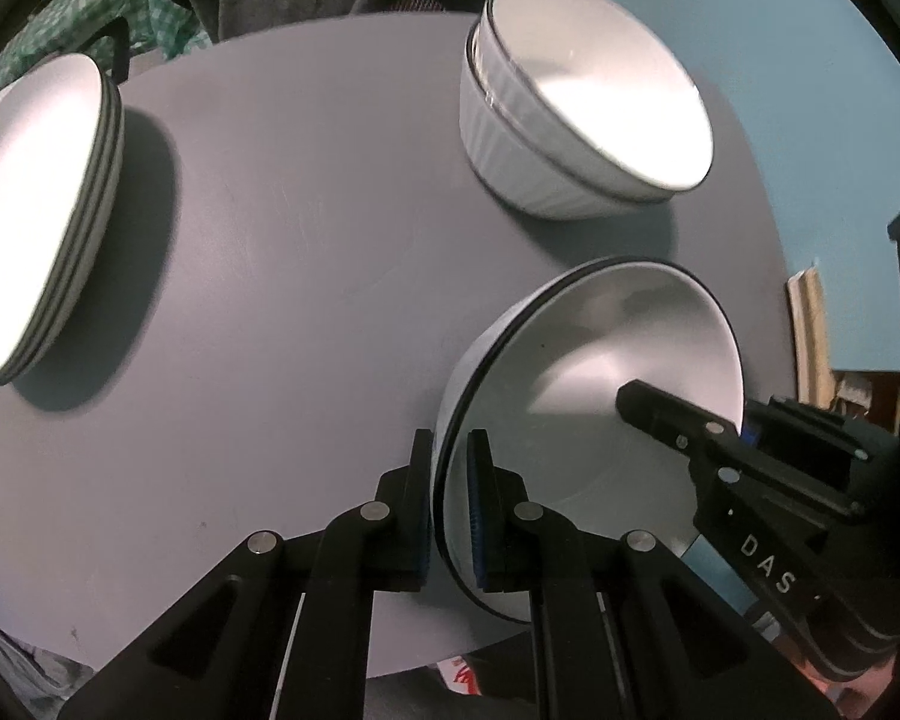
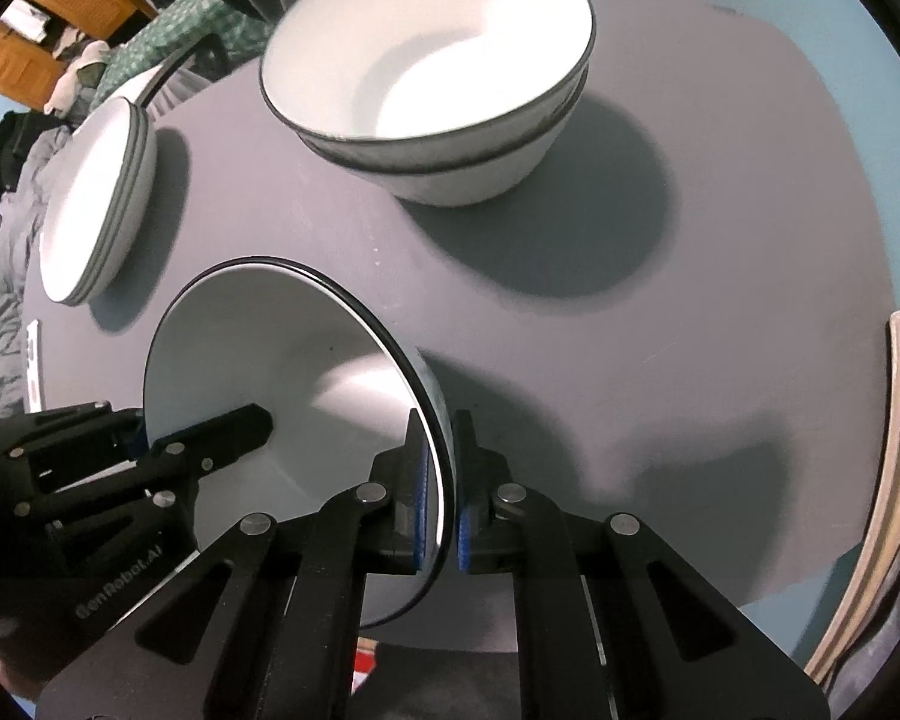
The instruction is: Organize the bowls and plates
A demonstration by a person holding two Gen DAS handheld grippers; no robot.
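A white bowl with a dark rim (image 1: pixel 600 372) is held between the two tools near the front edge of the round grey bench (image 1: pixel 306 252). The left tool (image 1: pixel 450 504) is clamped on the left side of the bowl's wall, with one blue-padded finger outside and the other inside the bowl. The right tool (image 2: pixel 441 492) is clamped on the opposite side of the wall in the same way, one finger inside and one outside. In the left wrist view, the right tool (image 1: pixel 642 402) is seen reaching into the bowl from the right; in the right wrist view, the left tool (image 2: pixel 252 426) is seen reaching in from the left. The held bowl (image 2: pixel 282 372) is tilted, so that its opening is turned toward each camera; whether its base touches the bench cannot be told. Further back on the bench, a stack of two white bowls (image 2: pixel 438 78) is seen, the upper one nested in the lower one. Well apart from it, at the left side of the bench, a stack of white plates with dark rims (image 1: pixel 36 210) is placed. Behind the bench, a green checked cloth (image 2: pixel 180 30) and wooden furniture (image 2: pixel 60 6) are visible.
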